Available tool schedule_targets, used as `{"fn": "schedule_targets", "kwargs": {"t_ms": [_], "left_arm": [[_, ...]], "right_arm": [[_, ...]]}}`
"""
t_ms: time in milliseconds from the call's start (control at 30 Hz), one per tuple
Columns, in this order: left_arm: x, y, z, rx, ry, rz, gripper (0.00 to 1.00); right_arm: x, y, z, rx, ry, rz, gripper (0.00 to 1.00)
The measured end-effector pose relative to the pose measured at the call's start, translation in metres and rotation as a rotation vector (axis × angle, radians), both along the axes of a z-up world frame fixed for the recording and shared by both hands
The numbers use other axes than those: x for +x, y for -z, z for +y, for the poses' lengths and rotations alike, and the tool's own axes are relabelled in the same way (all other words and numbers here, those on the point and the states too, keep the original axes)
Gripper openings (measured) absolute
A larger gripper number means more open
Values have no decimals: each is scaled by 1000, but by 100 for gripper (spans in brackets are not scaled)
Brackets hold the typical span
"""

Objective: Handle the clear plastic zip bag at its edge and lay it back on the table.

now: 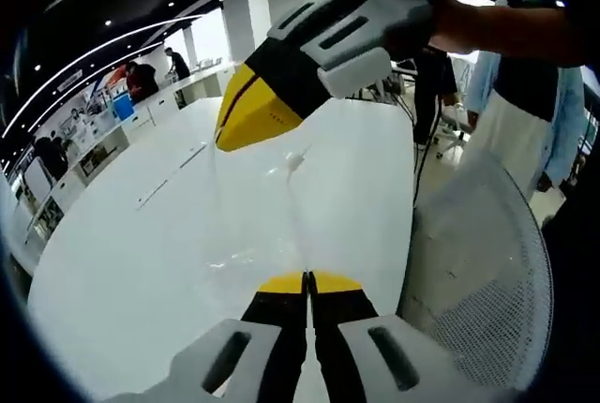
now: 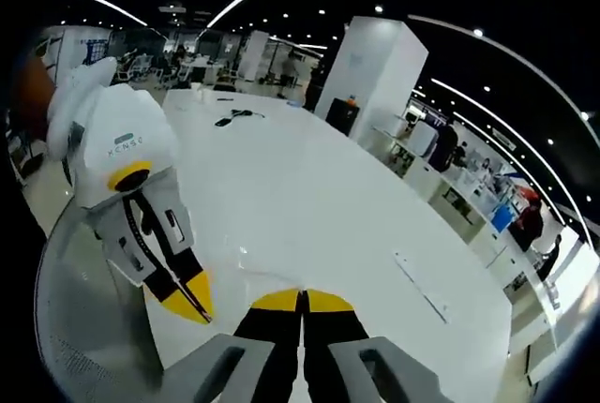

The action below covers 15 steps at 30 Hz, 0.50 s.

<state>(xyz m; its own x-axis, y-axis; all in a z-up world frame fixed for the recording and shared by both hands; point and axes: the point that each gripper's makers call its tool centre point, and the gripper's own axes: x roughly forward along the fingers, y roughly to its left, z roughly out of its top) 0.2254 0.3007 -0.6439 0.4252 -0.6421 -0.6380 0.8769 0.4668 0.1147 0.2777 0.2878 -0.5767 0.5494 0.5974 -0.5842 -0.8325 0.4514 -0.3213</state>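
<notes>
The clear plastic zip bag [image 1: 281, 211] hangs stretched above the white table [image 1: 131, 272], almost see-through, with a small crease near its top. My left gripper [image 1: 307, 279] is shut on its lower edge. My right gripper [image 1: 226, 135] comes in from above, its yellow tips shut on the bag's upper edge. In the right gripper view my right gripper [image 2: 302, 296] is shut at the bottom. The left gripper [image 2: 192, 305] stands close on its left, and a faint glint of the bag [image 2: 246, 267] shows between them.
A grey mesh chair [image 1: 487, 272] stands at the table's right edge, also seen as the chair back [image 2: 80, 319]. A person [image 1: 525, 94] stands behind it. Small dark items [image 2: 234, 118] lie far down the table [image 2: 319, 187]. A white pillar [image 2: 375, 70] rises beyond.
</notes>
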Motion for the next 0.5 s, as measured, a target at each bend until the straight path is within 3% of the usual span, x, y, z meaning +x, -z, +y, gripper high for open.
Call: {"fn": "schedule_targets", "kwargs": {"t_ms": [67, 500], "left_arm": [[1, -1, 1, 36, 27, -55, 0], [4, 0, -2, 59, 74, -108, 0]], "right_arm": [[-1, 5, 1, -18, -20, -7, 0], [-1, 23, 0, -62, -34, -11, 0]]}}
